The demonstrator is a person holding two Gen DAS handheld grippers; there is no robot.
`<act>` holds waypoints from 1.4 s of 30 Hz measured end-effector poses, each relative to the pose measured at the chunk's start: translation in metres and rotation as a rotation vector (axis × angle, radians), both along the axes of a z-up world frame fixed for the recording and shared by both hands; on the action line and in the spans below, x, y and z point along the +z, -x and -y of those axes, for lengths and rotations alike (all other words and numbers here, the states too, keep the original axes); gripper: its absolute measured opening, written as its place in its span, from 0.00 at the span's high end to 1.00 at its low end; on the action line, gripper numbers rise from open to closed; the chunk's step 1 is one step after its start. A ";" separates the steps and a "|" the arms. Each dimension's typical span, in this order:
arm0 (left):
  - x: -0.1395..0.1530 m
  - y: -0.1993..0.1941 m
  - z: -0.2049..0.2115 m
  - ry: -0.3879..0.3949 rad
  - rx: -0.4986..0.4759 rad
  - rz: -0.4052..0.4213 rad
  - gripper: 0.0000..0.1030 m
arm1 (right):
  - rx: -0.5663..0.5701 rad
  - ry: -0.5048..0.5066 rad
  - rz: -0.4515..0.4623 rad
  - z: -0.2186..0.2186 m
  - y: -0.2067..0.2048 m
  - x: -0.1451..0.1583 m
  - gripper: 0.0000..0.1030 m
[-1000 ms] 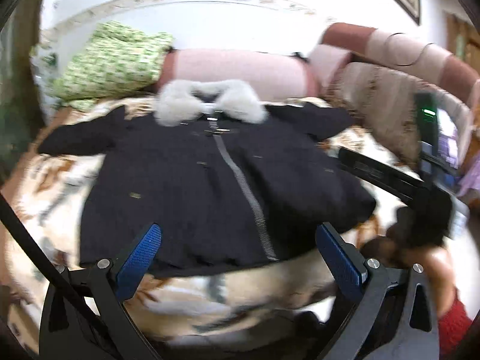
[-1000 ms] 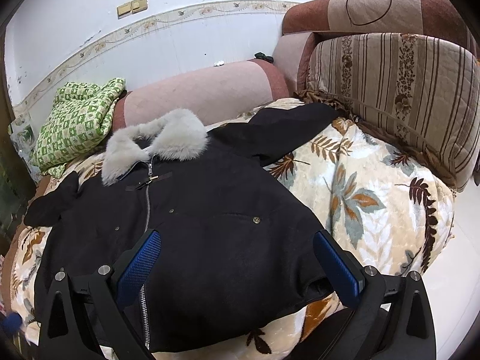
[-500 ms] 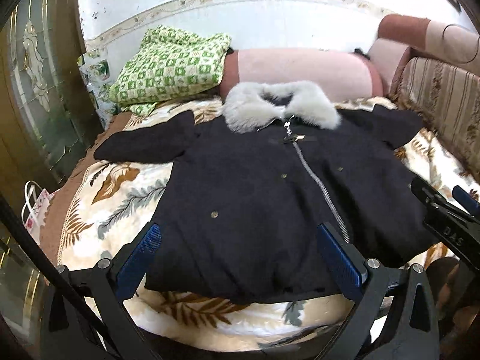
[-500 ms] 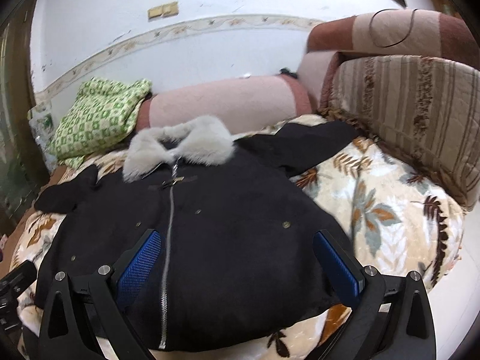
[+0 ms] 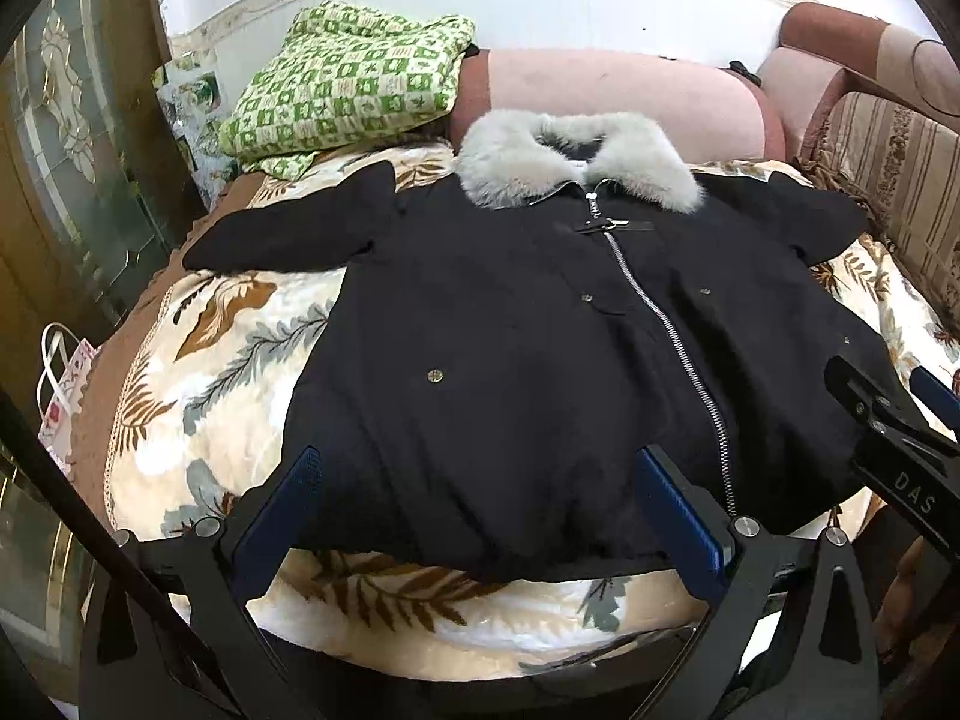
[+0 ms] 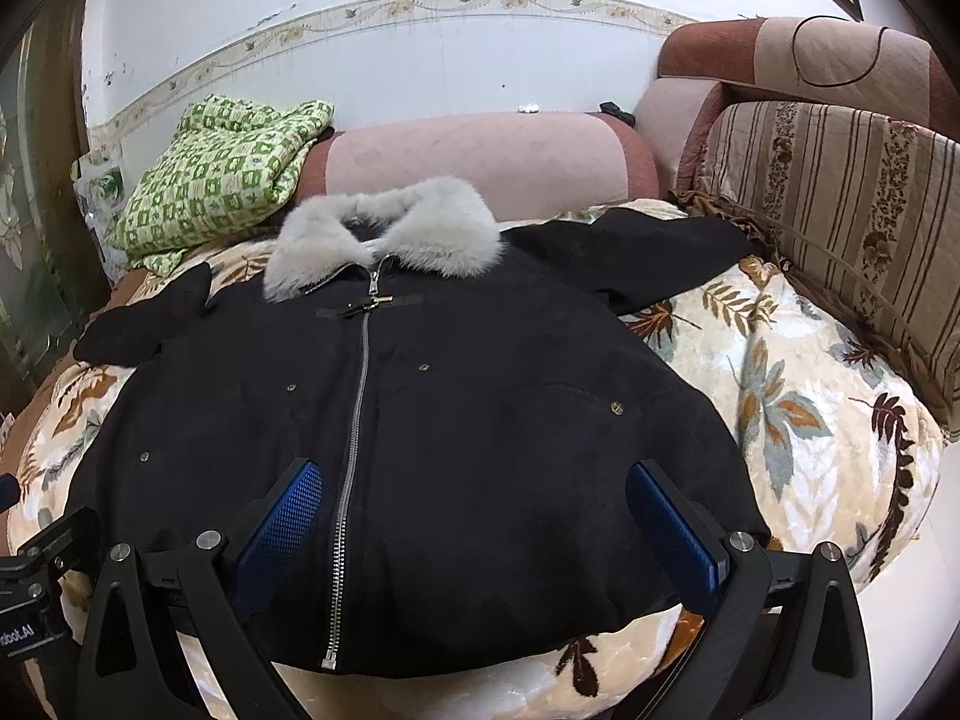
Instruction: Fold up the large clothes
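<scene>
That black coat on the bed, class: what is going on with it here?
A person holds a two-finger gripper in each hand over a black coat with a grey fur collar. It lies spread flat, zipped up, sleeves out, on a leaf-print blanket. The left gripper and right gripper are both open above the hem, holding nothing. No fold has been made yet. A green checked quilt sits behind.

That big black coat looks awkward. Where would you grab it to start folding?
Probably by a sleeve end: the coat lies flat and zipped, its left sleeve and right sleeve spread outward on the blanket. Come in from the outer side of each, pinching the cuff edge and carrying it across the chest.
</scene>
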State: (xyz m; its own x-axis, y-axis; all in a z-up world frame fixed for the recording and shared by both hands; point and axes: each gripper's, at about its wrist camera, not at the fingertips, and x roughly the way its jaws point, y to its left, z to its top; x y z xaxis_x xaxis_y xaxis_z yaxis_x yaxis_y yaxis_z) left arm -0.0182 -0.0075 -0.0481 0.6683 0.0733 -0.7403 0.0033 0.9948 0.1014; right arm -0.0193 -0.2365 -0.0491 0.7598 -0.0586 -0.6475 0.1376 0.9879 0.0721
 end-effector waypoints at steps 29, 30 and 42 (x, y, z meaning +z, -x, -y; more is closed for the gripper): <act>-0.012 -0.001 -0.009 0.022 0.024 -0.039 0.01 | 0.052 0.028 -0.051 -0.021 0.000 -0.013 0.00; -0.012 -0.001 -0.009 0.022 0.024 -0.040 0.01 | 0.054 0.029 -0.052 -0.022 0.000 -0.013 0.00; -0.015 -0.002 -0.011 0.030 0.033 -0.058 0.01 | 0.062 0.034 -0.063 -0.027 0.000 -0.016 0.00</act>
